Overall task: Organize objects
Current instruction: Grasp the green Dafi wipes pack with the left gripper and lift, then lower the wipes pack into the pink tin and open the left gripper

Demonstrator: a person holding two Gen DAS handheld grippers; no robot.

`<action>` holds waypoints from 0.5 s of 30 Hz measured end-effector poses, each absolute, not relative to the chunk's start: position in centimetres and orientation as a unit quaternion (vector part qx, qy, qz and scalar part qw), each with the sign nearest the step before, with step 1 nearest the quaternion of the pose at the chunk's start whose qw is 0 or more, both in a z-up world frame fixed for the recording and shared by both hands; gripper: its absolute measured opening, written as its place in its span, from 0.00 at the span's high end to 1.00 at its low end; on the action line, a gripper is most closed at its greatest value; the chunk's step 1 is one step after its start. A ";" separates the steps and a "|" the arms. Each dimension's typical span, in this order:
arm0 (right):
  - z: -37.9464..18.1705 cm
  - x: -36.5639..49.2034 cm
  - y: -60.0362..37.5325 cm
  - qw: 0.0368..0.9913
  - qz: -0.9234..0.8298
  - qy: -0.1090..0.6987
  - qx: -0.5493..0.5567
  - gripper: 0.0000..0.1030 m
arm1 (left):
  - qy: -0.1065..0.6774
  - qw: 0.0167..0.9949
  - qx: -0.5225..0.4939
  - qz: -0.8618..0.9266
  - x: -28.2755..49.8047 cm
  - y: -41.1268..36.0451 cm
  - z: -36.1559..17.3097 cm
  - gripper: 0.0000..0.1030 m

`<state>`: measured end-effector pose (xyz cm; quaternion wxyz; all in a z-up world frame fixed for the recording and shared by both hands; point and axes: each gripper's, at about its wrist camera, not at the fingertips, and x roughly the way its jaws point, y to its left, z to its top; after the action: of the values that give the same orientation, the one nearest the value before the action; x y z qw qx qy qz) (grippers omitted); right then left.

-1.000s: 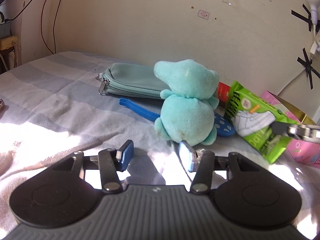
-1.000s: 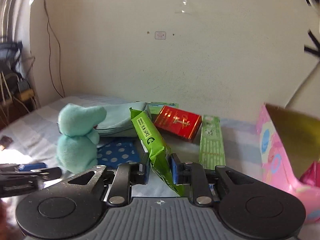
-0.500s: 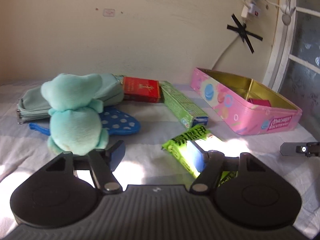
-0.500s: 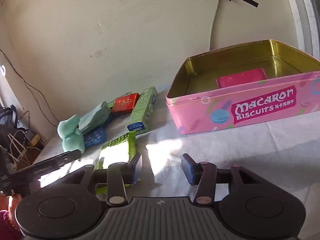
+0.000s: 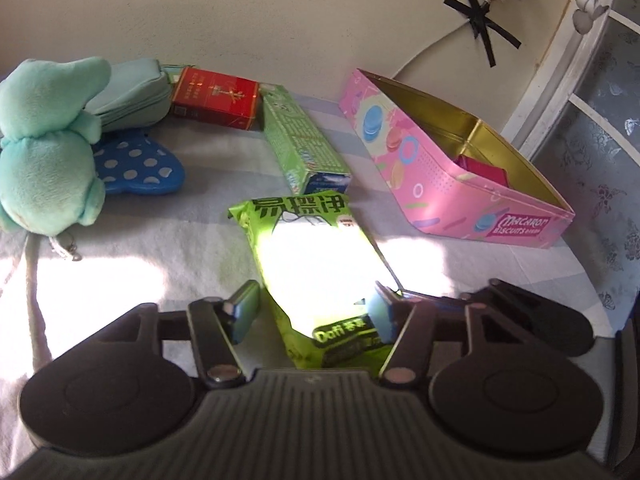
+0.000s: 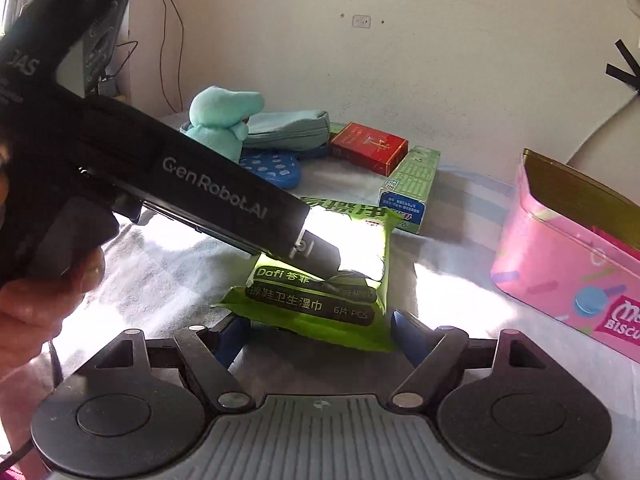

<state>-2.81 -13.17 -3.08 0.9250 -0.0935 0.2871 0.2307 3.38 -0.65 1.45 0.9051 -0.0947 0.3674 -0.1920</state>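
Right now the green wipes packet (image 5: 316, 264) lies flat on the striped bedsheet (image 5: 168, 248), low in the middle of the left wrist frame, washed out by sunlight. The left tongs (image 5: 310, 314) stand wide apart on either side of its near end; whether the pads touch it is hard to tell. In the right wrist frame the right tongs (image 6: 320, 336) are likewise wide, just short of the packet's near edge. At the right of both frames sits the open pink biscuit tin (image 5: 440, 184) with a red box (image 5: 484, 170) inside. Behind the packet lie a green carton (image 5: 300, 144), a red carton (image 5: 216, 98), a grey pouch (image 5: 132, 98), a blue dotted piece (image 5: 140, 168) and a teal plush toy (image 5: 44, 148).
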 end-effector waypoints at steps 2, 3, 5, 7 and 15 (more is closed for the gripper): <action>-3.0 -2.1 -13.1 0.926 0.237 0.281 -0.084 0.38 | 0.364 0.909 -0.085 -0.182 3.2 -1.0 2.1 0.51; -2.8 -2.1 -13.1 0.928 0.233 0.278 -0.086 0.41 | 0.358 0.912 -0.082 -0.183 2.9 -1.2 2.7 0.51; -2.2 -2.7 -13.5 0.934 0.230 0.261 -0.076 0.41 | 0.335 0.918 -0.077 -0.199 2.4 -1.6 4.2 0.51; -1.1 -3.8 -14.3 0.946 0.219 0.225 -0.080 0.41 | 0.304 0.924 -0.071 -0.219 2.3 -2.7 6.0 0.52; 3.9 -2.4 -21.3 0.981 0.121 0.137 -0.069 0.41 | 0.233 0.931 -0.015 -0.280 7.6 -11.9 10.2 0.51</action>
<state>-2.36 -21.30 3.85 0.9807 -0.0687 0.1374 0.1207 7.63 -11.92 10.21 0.9311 -0.0152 0.2332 -0.2802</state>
